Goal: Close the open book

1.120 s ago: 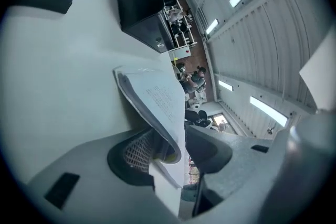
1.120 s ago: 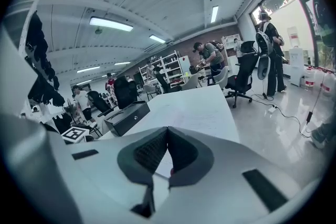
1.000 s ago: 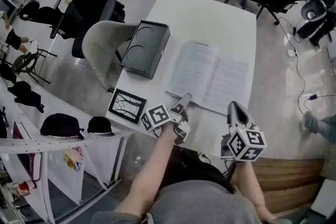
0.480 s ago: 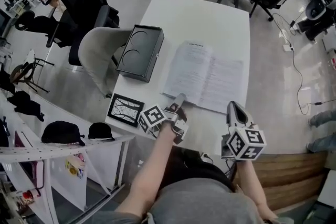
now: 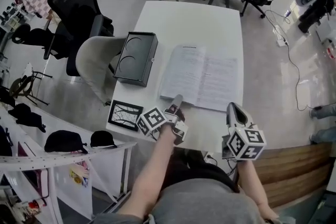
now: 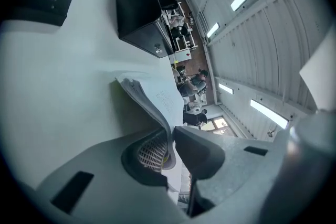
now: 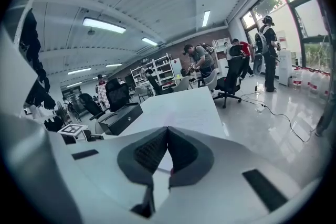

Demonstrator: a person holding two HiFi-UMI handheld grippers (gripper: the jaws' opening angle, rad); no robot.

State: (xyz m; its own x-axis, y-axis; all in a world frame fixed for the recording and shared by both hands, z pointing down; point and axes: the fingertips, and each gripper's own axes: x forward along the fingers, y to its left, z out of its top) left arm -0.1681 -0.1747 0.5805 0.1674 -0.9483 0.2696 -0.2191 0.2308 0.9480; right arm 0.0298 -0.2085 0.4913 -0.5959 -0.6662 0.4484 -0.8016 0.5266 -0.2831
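Observation:
The open book [image 5: 202, 81] lies flat on the white table [image 5: 184, 18], both pages up. My left gripper [image 5: 177, 99] is at the book's near left corner. In the left gripper view its jaws have just been closing, and they pinch the curled edge of the left-hand pages [image 6: 149, 99] between the pads [image 6: 153, 150]. My right gripper [image 5: 233, 109] hovers near the book's near right corner, apart from it, jaws shut with nothing between them [image 7: 168, 131].
A black box [image 5: 135, 57] with two round recesses sits left of the book. A framed picture [image 5: 125, 114] lies at the table's near left corner. A grey chair [image 5: 94, 63] stands against the table's left side. Office chairs stand beyond the far end.
The left gripper's jaws have closed at the book's near left corner, taking hold of the page edge. Both hands stay in place; the head view has shifted slightly.

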